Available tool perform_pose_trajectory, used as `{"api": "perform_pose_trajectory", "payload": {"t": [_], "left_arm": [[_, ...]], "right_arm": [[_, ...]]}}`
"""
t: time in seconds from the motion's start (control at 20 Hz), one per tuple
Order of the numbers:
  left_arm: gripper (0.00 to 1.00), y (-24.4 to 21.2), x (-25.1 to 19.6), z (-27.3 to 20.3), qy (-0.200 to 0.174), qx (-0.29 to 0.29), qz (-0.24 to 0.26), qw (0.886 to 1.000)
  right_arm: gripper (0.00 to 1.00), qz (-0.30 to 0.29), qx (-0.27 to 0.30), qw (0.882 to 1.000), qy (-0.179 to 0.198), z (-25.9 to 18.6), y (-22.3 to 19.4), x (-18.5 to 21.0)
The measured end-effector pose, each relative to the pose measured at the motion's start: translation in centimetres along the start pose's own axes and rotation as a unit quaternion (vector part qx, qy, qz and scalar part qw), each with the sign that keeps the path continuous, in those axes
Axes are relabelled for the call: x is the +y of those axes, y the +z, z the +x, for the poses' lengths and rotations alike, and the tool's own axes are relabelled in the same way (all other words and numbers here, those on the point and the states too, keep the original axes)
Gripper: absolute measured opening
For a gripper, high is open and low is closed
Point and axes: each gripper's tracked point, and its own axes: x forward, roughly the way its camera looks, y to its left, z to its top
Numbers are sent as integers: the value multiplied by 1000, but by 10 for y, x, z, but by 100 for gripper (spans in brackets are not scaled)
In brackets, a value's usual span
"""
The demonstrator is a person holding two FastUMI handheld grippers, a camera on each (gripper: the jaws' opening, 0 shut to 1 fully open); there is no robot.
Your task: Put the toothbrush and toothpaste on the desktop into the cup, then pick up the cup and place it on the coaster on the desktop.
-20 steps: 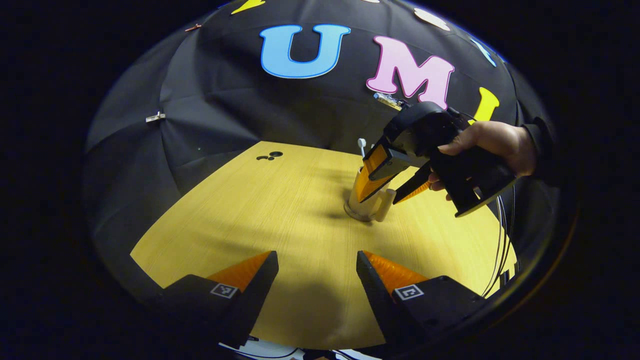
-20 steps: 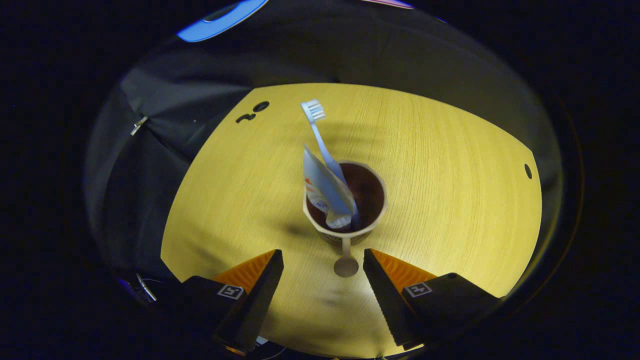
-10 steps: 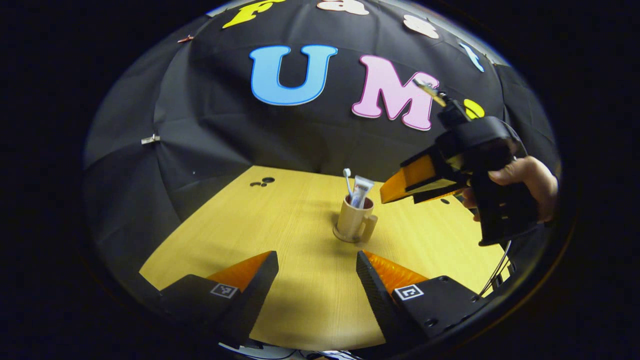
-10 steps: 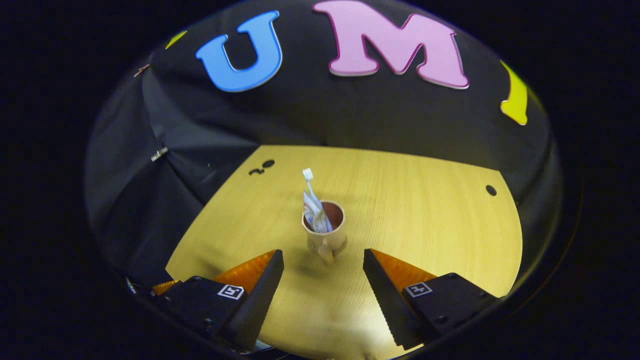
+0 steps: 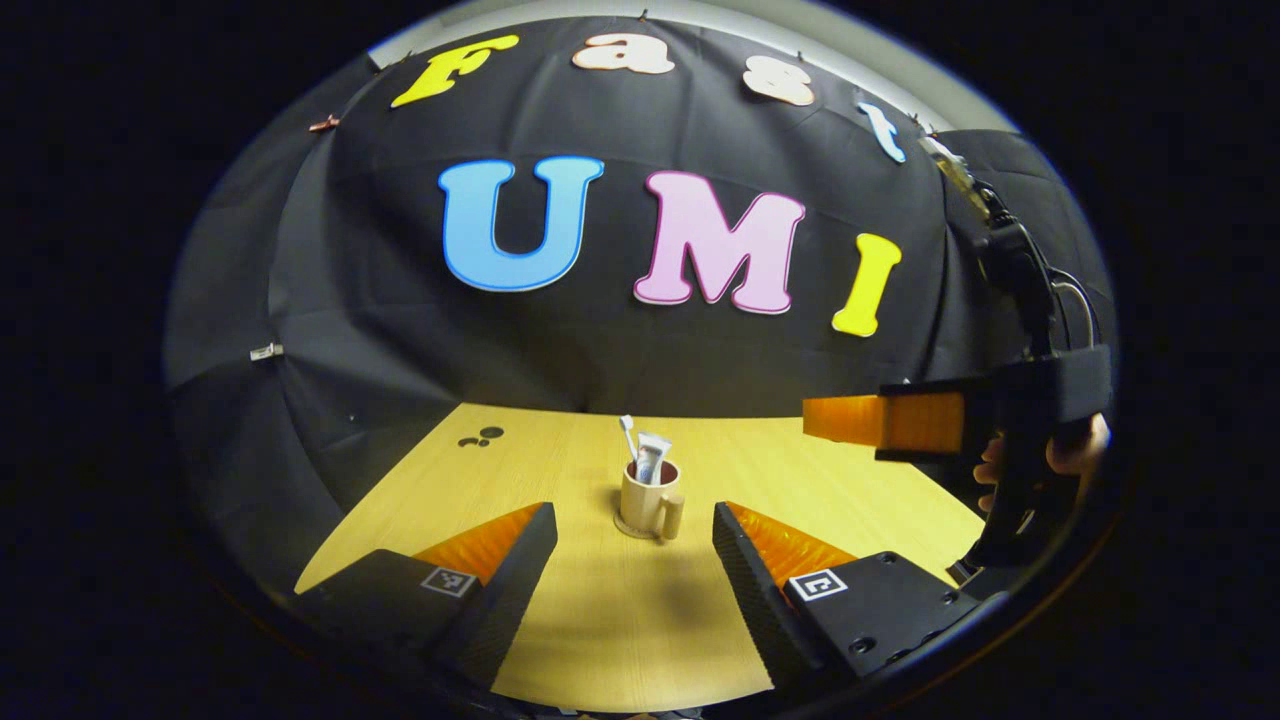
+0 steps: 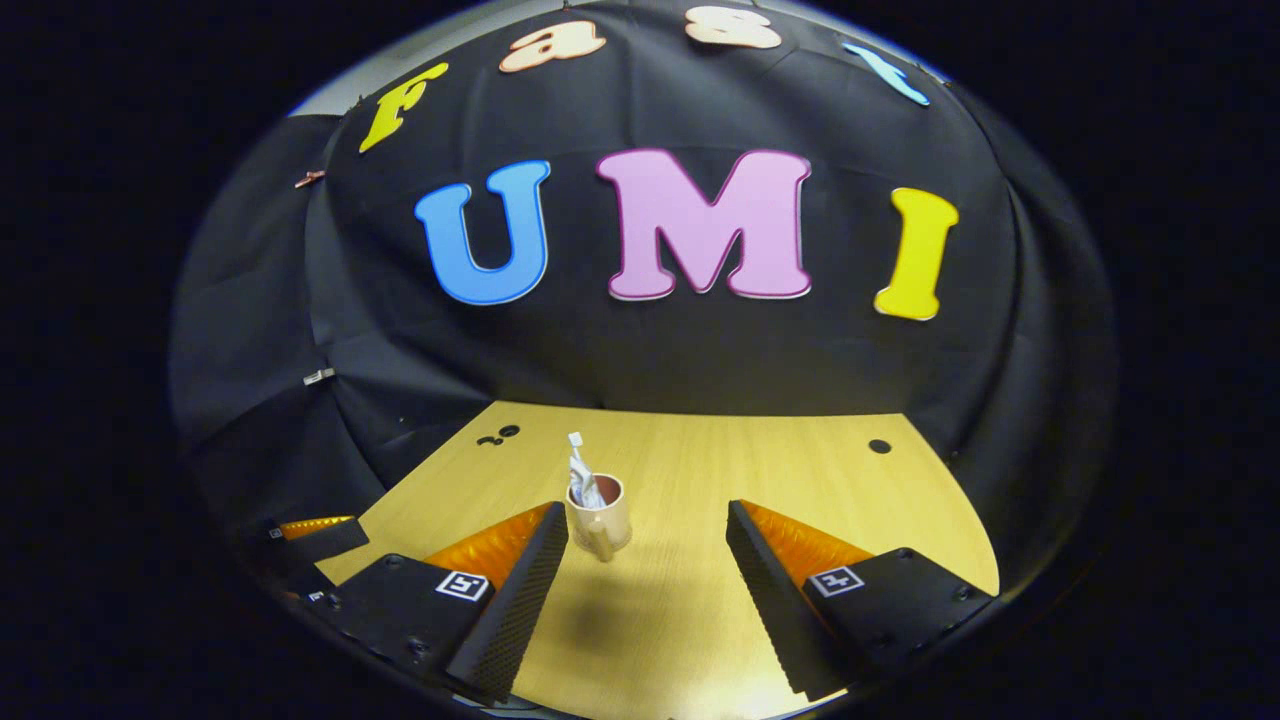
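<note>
Left gripper (image 5: 632, 530): jaws spread, nothing between them, held above the near desk edge. Right gripper (image 6: 645, 530): jaws apart too, empty, raised off to the right (a hand (image 5: 1072, 452) grips its handle). Cup (image 5: 647, 500) upright mid-desk (image 5: 850, 480) on a round coaster (image 5: 628, 528), handle toward the cameras. Toothbrush (image 5: 627, 436) and toothpaste (image 5: 652, 458) stand inside, heads up.
</note>
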Motion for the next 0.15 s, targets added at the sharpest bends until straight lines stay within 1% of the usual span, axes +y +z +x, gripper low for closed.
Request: {"api": "perform_pose_trajectory", "payload": {"t": [0.15], "left_arm": [[97,15,-20,-17,-19,-27,-1,999]], "right_arm": [[99,29,-27,998,-44,-36,-1,-29]]}}
